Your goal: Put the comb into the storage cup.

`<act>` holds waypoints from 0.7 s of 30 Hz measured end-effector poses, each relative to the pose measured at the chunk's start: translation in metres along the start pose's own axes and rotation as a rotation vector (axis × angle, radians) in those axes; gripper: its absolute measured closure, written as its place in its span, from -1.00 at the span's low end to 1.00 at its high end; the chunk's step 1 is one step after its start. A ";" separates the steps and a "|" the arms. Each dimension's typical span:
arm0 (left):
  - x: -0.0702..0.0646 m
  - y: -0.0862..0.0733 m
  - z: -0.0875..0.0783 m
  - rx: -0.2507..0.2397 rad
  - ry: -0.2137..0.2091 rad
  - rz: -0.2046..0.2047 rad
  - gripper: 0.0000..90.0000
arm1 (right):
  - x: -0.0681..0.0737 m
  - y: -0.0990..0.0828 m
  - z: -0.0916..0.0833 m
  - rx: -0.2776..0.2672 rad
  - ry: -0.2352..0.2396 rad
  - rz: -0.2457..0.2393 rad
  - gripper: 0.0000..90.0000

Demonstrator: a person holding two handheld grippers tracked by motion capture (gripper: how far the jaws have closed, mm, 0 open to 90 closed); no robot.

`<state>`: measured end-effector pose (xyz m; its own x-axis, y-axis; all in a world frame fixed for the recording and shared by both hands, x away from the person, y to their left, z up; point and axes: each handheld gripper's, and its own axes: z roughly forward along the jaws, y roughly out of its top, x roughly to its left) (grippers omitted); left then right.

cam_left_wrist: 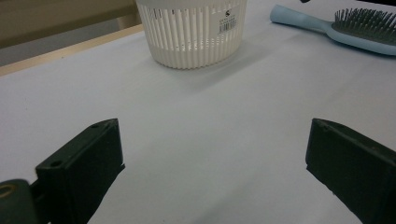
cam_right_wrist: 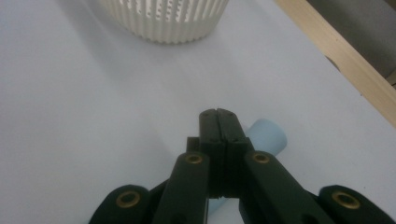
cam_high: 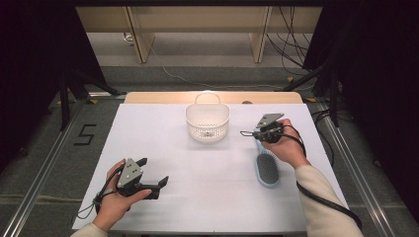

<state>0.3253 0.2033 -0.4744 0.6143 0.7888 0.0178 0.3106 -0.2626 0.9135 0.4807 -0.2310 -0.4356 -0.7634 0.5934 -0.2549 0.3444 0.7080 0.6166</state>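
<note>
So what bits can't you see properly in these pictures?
- Brush: right gripper view, the shut right tool covers most of the handle.
- Brush bristle end: left gripper view, cut off by the right edge.
- Basket: left gripper view, top cut off; label print too small.
- Basket inside: high view, too small.

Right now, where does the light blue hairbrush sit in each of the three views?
High view: hairbrush right of centre on the table, handle end under the right gripper.
Left gripper view: top right corner, handle pointing left.
Right gripper view: handle end showing behind the closed jaws.
Shared landmark: the white slotted basket.
</note>
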 end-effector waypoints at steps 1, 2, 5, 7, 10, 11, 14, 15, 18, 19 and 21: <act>0.000 0.000 0.000 -0.001 0.000 0.000 -0.92 | -0.001 0.002 0.006 0.017 0.000 0.000 1.00; 0.000 0.000 0.000 -0.001 -0.001 -0.001 -0.92 | -0.002 0.003 0.011 0.037 -0.006 -0.009 1.00; 0.000 0.000 0.000 -0.001 -0.003 -0.001 -0.92 | -0.005 0.004 0.023 0.080 -0.009 -0.007 1.00; 0.001 0.000 0.000 0.001 -0.003 0.000 -0.92 | -0.006 0.003 0.030 0.106 -0.002 -0.007 1.00; 0.000 0.000 0.000 0.001 -0.004 0.000 -0.92 | -0.008 0.000 0.037 0.130 -0.004 0.006 1.00; 0.000 0.000 0.000 -0.001 -0.004 0.000 -0.92 | -0.008 0.000 0.037 0.130 -0.004 0.006 1.00; 0.000 0.000 0.001 0.001 -0.007 0.000 -0.92 | -0.009 -0.002 0.043 0.137 0.006 0.012 1.00; 0.000 -0.001 0.001 0.001 -0.007 0.000 -0.92 | -0.008 -0.002 0.043 0.144 0.000 0.011 1.00; 0.000 0.000 0.001 0.000 -0.008 -0.001 -0.92 | -0.008 -0.002 0.044 0.167 -0.013 -0.005 1.00; 0.000 0.000 0.001 0.000 -0.008 -0.001 -0.92 | -0.009 -0.003 0.044 0.175 -0.015 -0.007 1.00; 0.000 -0.001 0.001 0.001 -0.008 -0.001 -0.92 | -0.010 -0.006 0.042 0.200 -0.029 0.005 1.00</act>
<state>0.3255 0.2031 -0.4752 0.6196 0.7848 0.0141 0.3118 -0.2626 0.9131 0.5100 -0.2248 -0.4679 -0.7468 0.6054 -0.2753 0.4517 0.7655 0.4583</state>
